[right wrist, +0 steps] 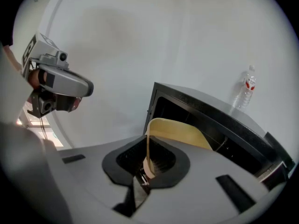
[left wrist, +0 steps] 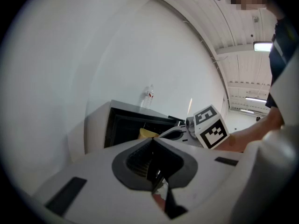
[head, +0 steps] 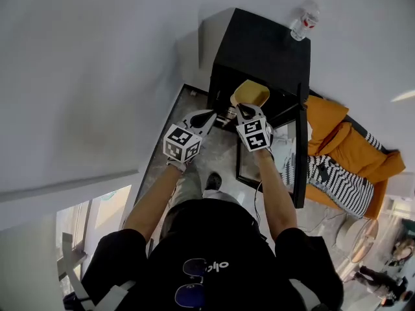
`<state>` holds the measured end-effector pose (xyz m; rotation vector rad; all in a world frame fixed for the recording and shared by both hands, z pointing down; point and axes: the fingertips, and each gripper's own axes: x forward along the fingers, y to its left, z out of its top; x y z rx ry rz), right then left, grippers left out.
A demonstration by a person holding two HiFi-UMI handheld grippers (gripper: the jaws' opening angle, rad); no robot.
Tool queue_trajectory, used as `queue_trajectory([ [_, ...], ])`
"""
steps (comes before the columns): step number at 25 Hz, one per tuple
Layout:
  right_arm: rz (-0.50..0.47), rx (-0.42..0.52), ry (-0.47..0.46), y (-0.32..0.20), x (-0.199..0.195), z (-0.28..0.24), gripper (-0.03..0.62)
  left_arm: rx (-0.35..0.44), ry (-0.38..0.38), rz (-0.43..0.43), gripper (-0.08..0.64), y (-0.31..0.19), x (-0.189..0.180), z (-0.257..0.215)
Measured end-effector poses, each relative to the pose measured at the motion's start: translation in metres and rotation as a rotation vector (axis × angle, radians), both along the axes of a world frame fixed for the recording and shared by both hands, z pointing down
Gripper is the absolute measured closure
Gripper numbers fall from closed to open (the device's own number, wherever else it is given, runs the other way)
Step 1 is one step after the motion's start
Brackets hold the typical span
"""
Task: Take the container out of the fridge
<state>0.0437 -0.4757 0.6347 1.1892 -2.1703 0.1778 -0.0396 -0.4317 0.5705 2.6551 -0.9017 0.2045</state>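
Note:
A black mini fridge (head: 259,44) stands against the white wall with its door (head: 300,154) swung open to the right. My right gripper (head: 246,112) is shut on the rim of a yellow container (head: 251,94), which it holds just in front of the fridge opening (right wrist: 210,120). In the right gripper view the container (right wrist: 180,132) rises from between the jaws (right wrist: 148,164). To the left of the container, my left gripper (head: 206,117) is shut and holds nothing. In its own view the left gripper (left wrist: 156,171) points at the fridge (left wrist: 126,122) and the container (left wrist: 147,133).
A clear water bottle (head: 305,19) with a red label stands on the fridge top. Orange and striped fabric (head: 350,154) lies piled to the right of the open door. A white wall (head: 97,76) runs along the left.

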Motion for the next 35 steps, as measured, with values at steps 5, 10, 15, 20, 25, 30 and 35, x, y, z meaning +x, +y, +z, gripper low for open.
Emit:
queue_trajectory([
  [5, -0.019, 0.029, -0.022, 0.028, -0.008, -0.019, 0.569, 0.016, -0.006, -0.018, 0.552, 0.019, -0.006, -0.007],
  [10, -0.032, 0.048, -0.039, 0.053, -0.01, -0.03, 0.569, 0.033, -0.01, -0.033, 0.552, 0.039, -0.007, -0.011],
  [15, -0.039, 0.063, -0.048, 0.077, -0.011, -0.038, 0.569, 0.047, -0.009, -0.052, 0.552, 0.06, -0.013, -0.015],
  [20, -0.047, 0.081, -0.056, 0.101, -0.013, -0.05, 0.569, 0.06, -0.014, -0.074, 0.552, 0.086, -0.021, -0.021],
  [25, -0.06, 0.101, -0.06, 0.127, -0.022, -0.06, 0.569, 0.074, -0.006, -0.098, 0.552, 0.114, -0.034, -0.026],
  [30, -0.068, 0.098, -0.058, 0.157, -0.03, -0.066, 0.569, 0.076, -0.004, -0.103, 0.552, 0.14, -0.046, -0.032],
  [35, -0.054, 0.11, -0.062, 0.19, -0.044, -0.077, 0.569, 0.091, -0.002, -0.093, 0.552, 0.175, -0.066, -0.04],
])
